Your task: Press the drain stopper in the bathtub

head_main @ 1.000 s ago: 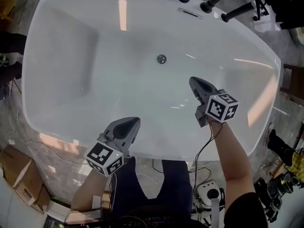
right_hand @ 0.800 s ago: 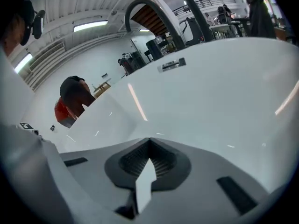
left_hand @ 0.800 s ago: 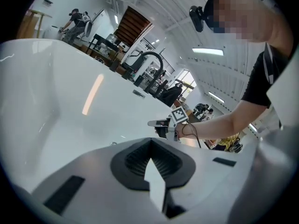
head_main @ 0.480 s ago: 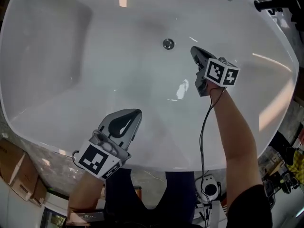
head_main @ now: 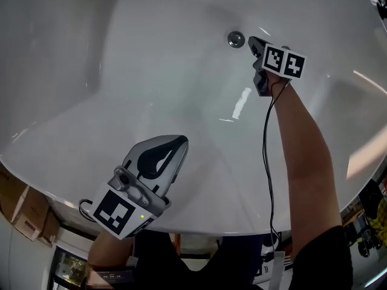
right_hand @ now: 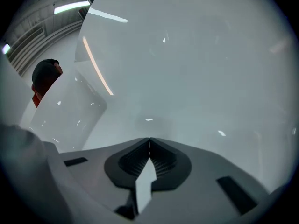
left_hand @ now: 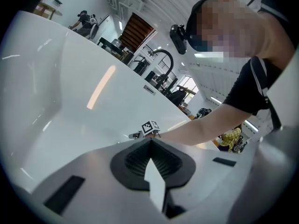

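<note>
Glossy white bathtub [head_main: 121,71], shiny metal stopper [head_main: 236,39]

The white bathtub [head_main: 91,101] spreads under you and fills almost the whole head view, its glossy basin streaked with light reflections. Set directly in its floor is one round metal drain stopper [head_main: 236,39], on the far side and a little right of the middle. At the far left the basin wall rises steeply. The near rim [head_main: 205,219] curves across just in front of you. In your left gripper view a small rectangular plate [left_hand: 149,89] sits on the tub's far wall, close under the rim. Outside the tub, at the near left, brown cardboard boxes [head_main: 18,213] sit lower down.
</note>
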Tool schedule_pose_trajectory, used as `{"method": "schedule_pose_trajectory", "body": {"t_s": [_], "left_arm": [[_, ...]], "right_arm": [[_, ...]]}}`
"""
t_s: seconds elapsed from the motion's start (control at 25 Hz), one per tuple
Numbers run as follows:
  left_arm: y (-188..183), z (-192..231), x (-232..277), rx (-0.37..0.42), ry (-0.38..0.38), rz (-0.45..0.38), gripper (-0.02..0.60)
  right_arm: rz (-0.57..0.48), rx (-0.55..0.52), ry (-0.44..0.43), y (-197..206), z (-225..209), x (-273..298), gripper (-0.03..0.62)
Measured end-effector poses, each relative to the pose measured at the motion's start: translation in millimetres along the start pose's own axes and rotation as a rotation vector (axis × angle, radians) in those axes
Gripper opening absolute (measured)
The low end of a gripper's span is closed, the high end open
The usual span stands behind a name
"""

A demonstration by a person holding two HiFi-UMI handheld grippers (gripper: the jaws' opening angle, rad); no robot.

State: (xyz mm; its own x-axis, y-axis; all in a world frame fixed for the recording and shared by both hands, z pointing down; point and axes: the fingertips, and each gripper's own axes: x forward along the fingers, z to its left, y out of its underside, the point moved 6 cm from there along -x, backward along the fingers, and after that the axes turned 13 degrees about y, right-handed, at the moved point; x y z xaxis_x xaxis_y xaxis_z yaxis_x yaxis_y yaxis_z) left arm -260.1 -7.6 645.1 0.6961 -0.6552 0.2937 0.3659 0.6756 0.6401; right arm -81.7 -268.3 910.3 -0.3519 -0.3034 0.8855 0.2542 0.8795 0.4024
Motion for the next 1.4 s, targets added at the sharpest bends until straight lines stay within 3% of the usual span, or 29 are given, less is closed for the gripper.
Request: {"method": "schedule_pose_trajectory", "body": {"t_s": [0.4,0.6,1.4], "left_arm": [[-2,-6,9,0.007,0.026,0.078,0.008],[2,-4,9,-0.025,0.047,0.099,0.008],[7,-3,7,-0.063,0.058,0.142,0.008]], "right_arm": [[0.105,-0.073,0.043,22,-10,61,0.015],[0.143,-0.079,0.032,28,-9,85,0.015],[0.195,-0.087,0.025,42,-7,102,0.015]]}}
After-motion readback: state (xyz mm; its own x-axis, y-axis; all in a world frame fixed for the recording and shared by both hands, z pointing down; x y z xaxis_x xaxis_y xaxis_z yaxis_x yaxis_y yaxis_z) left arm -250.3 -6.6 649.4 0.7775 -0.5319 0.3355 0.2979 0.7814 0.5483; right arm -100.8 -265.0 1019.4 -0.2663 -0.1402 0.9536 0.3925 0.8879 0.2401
